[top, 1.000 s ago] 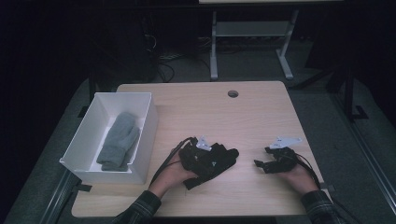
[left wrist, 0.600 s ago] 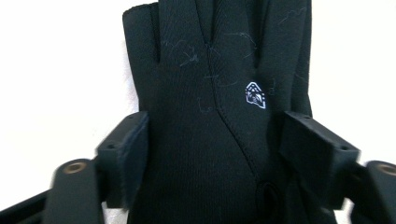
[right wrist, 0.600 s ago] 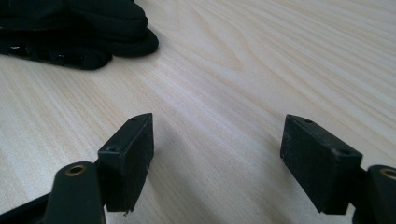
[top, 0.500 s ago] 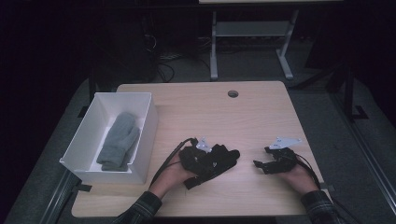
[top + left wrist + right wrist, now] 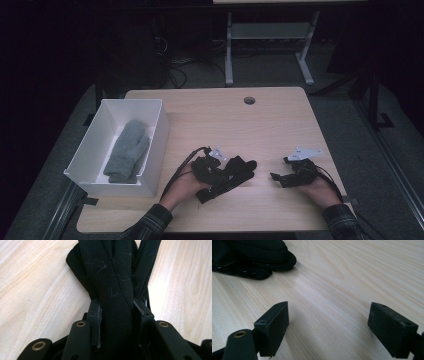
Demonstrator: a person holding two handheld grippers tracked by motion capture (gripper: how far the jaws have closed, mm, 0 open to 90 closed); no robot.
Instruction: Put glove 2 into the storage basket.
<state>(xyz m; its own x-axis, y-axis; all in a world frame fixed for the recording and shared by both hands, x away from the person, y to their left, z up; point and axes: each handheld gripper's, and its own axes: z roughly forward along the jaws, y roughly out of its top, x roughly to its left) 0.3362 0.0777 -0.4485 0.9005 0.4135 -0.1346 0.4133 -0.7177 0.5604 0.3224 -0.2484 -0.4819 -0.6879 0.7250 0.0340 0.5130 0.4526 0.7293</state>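
A black glove (image 5: 239,170) lies on the wooden table (image 5: 240,125) near its front edge. My left gripper (image 5: 222,175) lies low over the glove, held in the person's left hand. In the left gripper view its jaws have just been closing, and both pads (image 5: 95,315) press on a bunched fold of the black glove (image 5: 117,277). My right gripper (image 5: 277,177) rests at the front right, a short way from the glove. Its jaws have just been opening and stand wide apart (image 5: 328,322) over bare wood. The black glove (image 5: 254,255) shows beyond them at upper left.
A white box (image 5: 150,150) stands at the table's left edge with a grey mitten (image 5: 127,150) lying in it. A round cable hole (image 5: 249,100) sits near the far edge. Table legs and cables stand on the dark floor beyond.
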